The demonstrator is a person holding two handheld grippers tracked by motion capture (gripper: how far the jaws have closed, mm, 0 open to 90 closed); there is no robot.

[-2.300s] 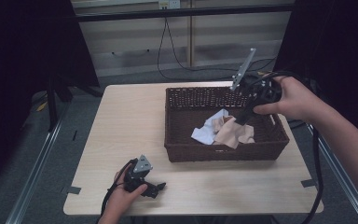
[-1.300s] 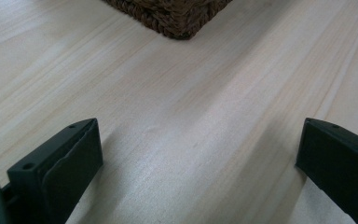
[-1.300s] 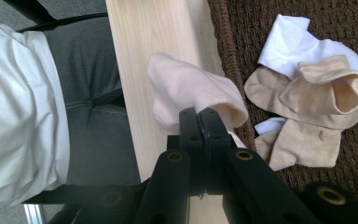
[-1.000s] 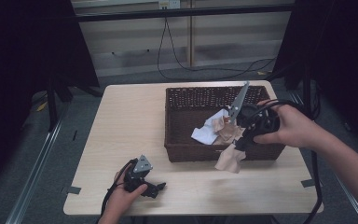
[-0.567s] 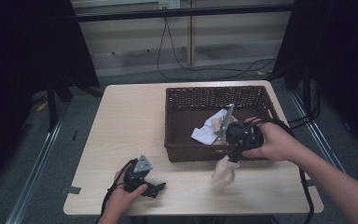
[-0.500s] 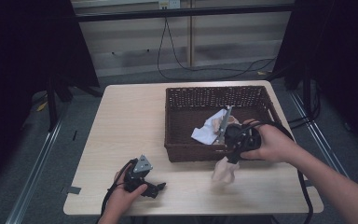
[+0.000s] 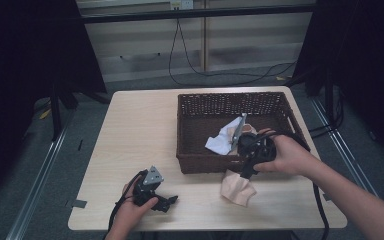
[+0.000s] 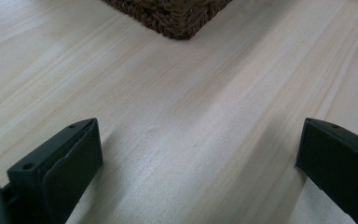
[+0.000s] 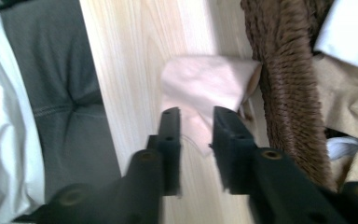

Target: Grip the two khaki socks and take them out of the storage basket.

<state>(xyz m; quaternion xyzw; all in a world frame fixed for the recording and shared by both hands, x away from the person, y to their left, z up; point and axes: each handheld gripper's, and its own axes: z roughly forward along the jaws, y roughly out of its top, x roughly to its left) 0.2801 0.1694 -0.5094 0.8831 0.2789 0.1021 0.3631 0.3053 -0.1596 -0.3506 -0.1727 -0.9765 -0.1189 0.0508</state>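
Holding a beige cloth (image 7: 237, 186) in our right hand-held gripper (image 9: 196, 116), jaws closed on it, at 6 o'clock of basket (image 7: 190, 162); left hand-held gripper (image 7: 166, 202) wide open, resting on worktop (image 7: 130, 130).

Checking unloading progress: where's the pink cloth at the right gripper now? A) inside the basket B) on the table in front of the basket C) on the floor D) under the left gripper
B: the pink cloth lies on the table against the basket's near wall, at the right gripper.
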